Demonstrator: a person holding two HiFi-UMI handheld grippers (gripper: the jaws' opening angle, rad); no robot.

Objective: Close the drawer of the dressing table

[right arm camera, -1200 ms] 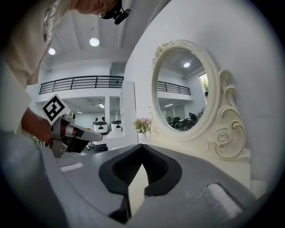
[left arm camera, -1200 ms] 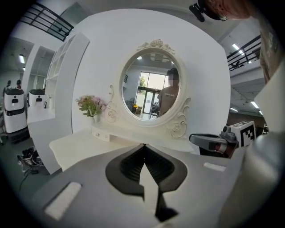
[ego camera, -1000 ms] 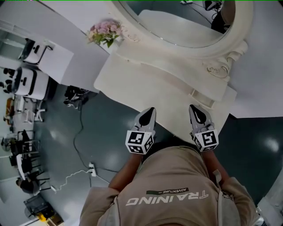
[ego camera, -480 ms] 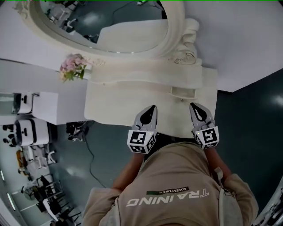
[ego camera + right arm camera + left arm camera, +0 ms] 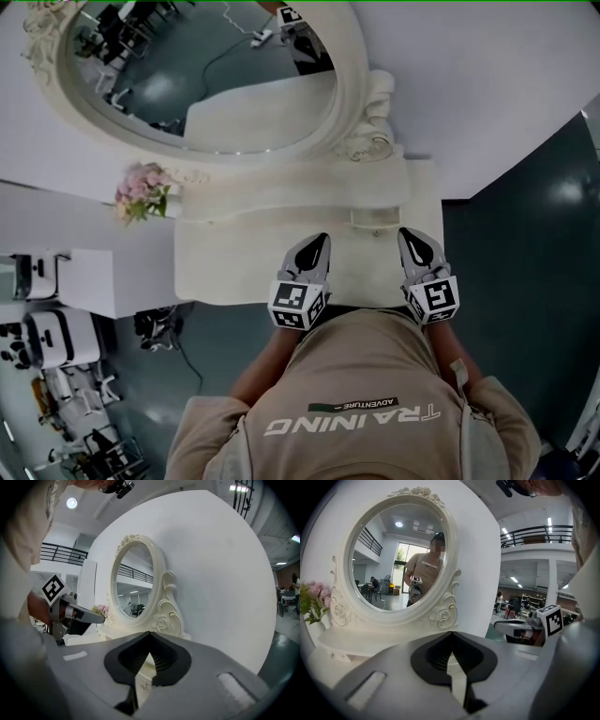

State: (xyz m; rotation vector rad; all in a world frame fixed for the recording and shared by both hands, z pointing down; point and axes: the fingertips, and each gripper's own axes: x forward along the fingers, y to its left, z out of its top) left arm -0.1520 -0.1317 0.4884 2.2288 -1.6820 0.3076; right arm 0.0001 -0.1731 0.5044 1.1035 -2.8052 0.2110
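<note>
A cream dressing table [image 5: 234, 267] stands against the white wall, with an oval mirror [image 5: 211, 80] above it. A small drawer [image 5: 375, 217] in the raised shelf at the right stands slightly out; its knob [image 5: 144, 685] shows between the right jaws. My left gripper [image 5: 317, 240] hangs over the tabletop's front middle, jaws shut and empty. My right gripper [image 5: 411, 234] is shut too, just in front of the small drawer and apart from it. In the left gripper view my left gripper [image 5: 451, 633] points at the mirror's base. In the right gripper view my right gripper [image 5: 150, 632] points along the shelf.
Pink flowers [image 5: 141, 192] stand at the table's left end. Dark floor [image 5: 516, 244] lies to the right. A black object with cables [image 5: 157, 326] sits on the floor at the left. White desks [image 5: 52, 328] stand further left.
The view has swung, so the table now lies square in front. Both grippers have moved from its front edge to over the tabletop, still shut.
</note>
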